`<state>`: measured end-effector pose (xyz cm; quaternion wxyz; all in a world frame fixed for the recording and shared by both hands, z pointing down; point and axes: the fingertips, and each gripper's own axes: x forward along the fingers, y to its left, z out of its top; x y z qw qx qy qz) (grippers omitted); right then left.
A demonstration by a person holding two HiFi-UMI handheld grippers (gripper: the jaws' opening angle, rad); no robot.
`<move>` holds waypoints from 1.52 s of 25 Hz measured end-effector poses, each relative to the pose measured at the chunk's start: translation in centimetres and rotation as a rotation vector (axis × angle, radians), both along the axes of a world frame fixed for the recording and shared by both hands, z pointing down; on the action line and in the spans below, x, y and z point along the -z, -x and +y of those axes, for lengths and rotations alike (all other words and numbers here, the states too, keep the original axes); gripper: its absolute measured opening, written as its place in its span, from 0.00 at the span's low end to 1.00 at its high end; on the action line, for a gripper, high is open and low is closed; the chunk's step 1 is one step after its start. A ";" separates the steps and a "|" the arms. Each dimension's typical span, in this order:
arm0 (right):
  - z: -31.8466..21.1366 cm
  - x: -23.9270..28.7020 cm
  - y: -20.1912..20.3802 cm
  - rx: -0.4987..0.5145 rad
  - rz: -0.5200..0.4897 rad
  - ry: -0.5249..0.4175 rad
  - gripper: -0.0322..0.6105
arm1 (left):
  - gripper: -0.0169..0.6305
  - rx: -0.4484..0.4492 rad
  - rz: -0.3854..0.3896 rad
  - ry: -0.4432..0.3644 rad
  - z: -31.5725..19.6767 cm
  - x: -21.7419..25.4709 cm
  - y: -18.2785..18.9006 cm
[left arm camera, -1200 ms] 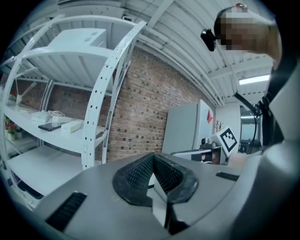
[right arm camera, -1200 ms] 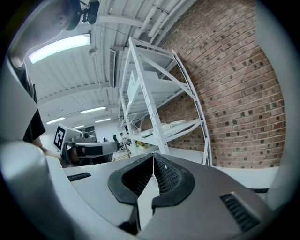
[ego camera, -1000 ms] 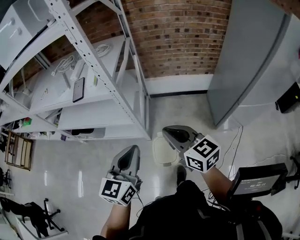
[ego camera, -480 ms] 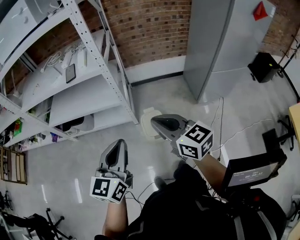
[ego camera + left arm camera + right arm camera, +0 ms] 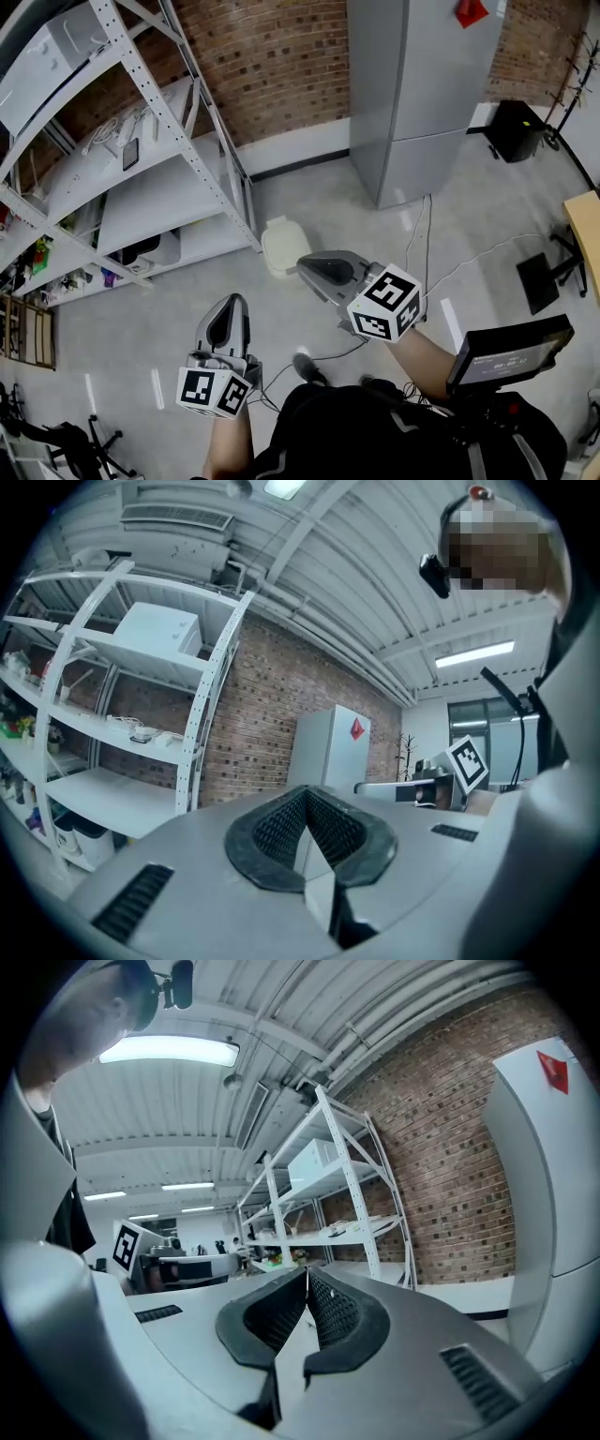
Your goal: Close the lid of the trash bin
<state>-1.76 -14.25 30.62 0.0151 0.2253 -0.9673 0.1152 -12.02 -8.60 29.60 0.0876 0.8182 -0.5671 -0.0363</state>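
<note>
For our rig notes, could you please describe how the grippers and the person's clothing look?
The left gripper and right gripper are grey wedge-shaped shells with black ribbed pads, each with a white cube of black markers. The person wears a black top.

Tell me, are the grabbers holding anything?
No, nothing is held. The left gripper and the right gripper are both shut with nothing between them.

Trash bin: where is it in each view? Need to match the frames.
Head view: trash bin on the floor near centre, by the foot of the shelf rack.
Left gripper view: not in it.
Right gripper view: not in it.
Shared landmark: grey cabinet with a red mark, at the top of the head view, centre of the left gripper view, right edge of the right gripper view.
</note>
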 end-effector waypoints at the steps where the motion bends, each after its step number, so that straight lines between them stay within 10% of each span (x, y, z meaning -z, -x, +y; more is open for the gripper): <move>1: 1.0 -0.2 -1.4 0.004 0.001 0.000 0.06 | 0.02 -0.003 0.002 0.003 0.9 0.0 -1.4; 12: 9.3 -1.2 -11.7 -0.036 -0.025 0.053 0.06 | 0.02 -0.037 -0.006 0.020 10.0 1.1 -10.2; 38: 38.8 0.1 -6.5 -0.178 0.029 0.009 0.06 | 0.02 -0.200 0.032 -0.023 38.3 -0.5 -5.4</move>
